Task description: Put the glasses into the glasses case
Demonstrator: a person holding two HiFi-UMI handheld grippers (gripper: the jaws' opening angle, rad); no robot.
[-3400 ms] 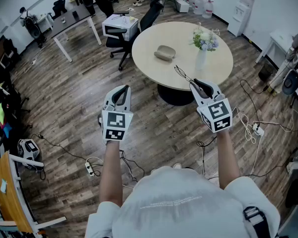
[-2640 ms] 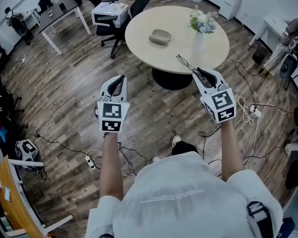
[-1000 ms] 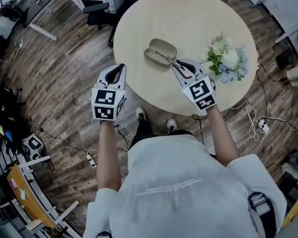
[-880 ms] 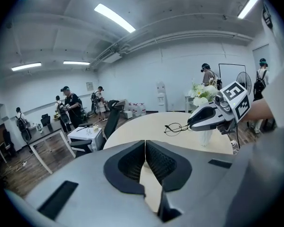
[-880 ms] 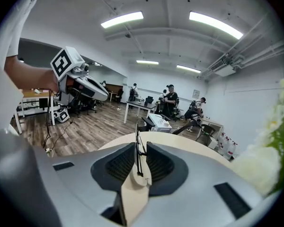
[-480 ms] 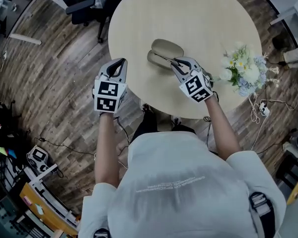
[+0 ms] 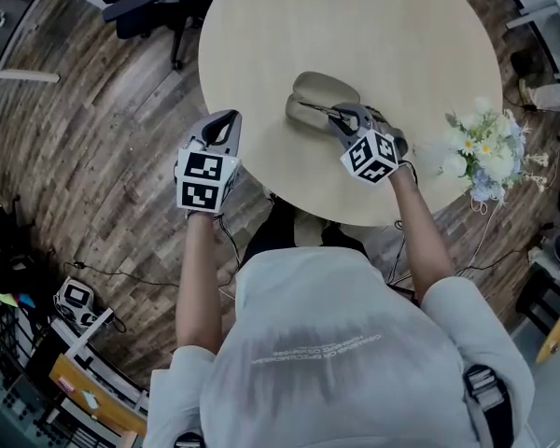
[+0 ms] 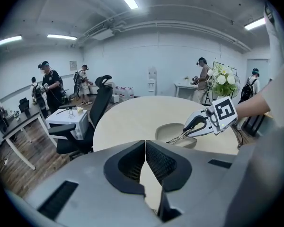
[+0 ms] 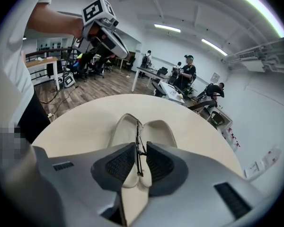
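A beige glasses case [image 7: 322, 90] lies open on the round pale table [image 7: 373, 26]. My right gripper [image 7: 339, 116] hovers at the case's near right edge, shut on thin wire-framed glasses [image 7: 315, 108] that reach out over the open case. In the right gripper view, the glasses [image 9: 137, 138] stand edge-on between the pads [image 9: 120, 162], above the case [image 9: 156, 129]. My left gripper [image 7: 226, 121] is shut and holds nothing, at the table's left rim. From the left gripper view [image 8: 145, 143], the right gripper [image 8: 199, 123], glasses [image 8: 179, 137] and case [image 8: 170, 130] show ahead.
A vase of flowers [image 7: 481, 152] stands at the table's right edge, close to my right arm. A black office chair [image 8: 97, 110] and a white desk [image 8: 68, 117] are left of the table. Several people stand further back in the room. Cables lie on the wood floor [image 7: 75, 157].
The person has walked up to the table. My right gripper has carried the glasses from well short of the table to just over the open case. The left gripper stays shut.
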